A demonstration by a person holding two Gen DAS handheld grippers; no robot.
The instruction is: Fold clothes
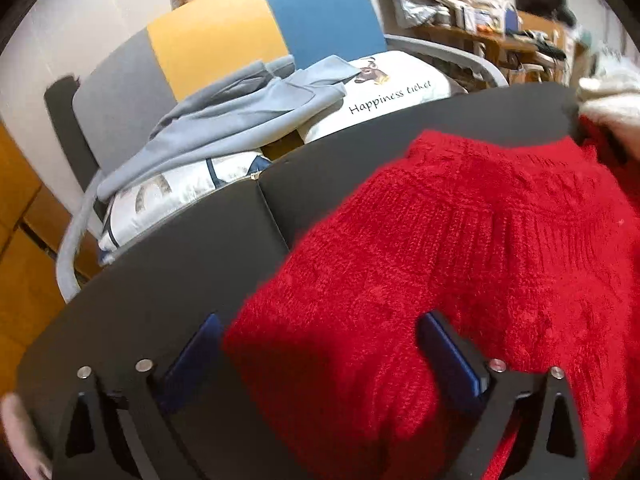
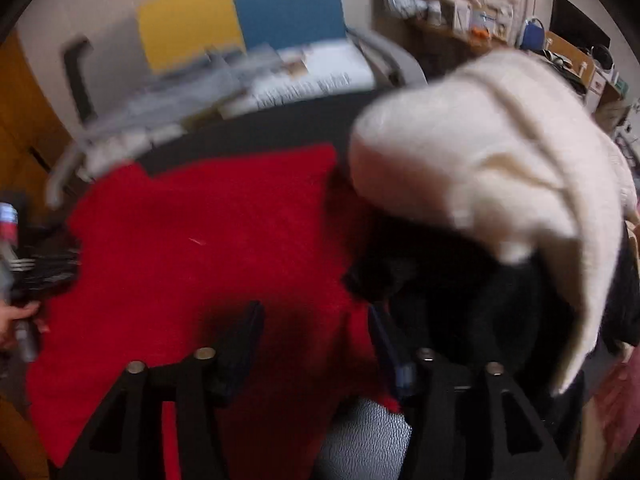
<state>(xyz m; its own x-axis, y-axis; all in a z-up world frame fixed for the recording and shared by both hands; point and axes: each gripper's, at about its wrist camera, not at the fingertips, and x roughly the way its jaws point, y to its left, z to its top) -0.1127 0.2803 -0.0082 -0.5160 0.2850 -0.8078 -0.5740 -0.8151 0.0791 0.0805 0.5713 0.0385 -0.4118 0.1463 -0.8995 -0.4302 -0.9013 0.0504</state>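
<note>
A fuzzy red knit sweater point(image 1: 460, 248) lies spread on the black table point(image 1: 168, 272). My left gripper point(image 1: 320, 336) stands open just above it; its left finger is over bare table and its right finger over the knit, with nothing held. In the blurred right wrist view the same red sweater point(image 2: 208, 240) fills the middle. My right gripper point(image 2: 316, 320) hovers open over its near edge. A cream knit garment point(image 2: 500, 168) lies bunched at the right over dark clothing point(image 2: 460, 300), and its edge point(image 1: 612, 96) shows at the far right of the left wrist view.
Behind the table stands a sofa with grey, yellow and blue back panels point(image 1: 256, 32), holding a light blue garment point(image 1: 240, 116) and white printed cushions point(image 1: 384, 88). Cluttered shelves point(image 1: 520, 28) fill the back right. A person's hand point(image 2: 16, 320) with the other gripper shows at the left.
</note>
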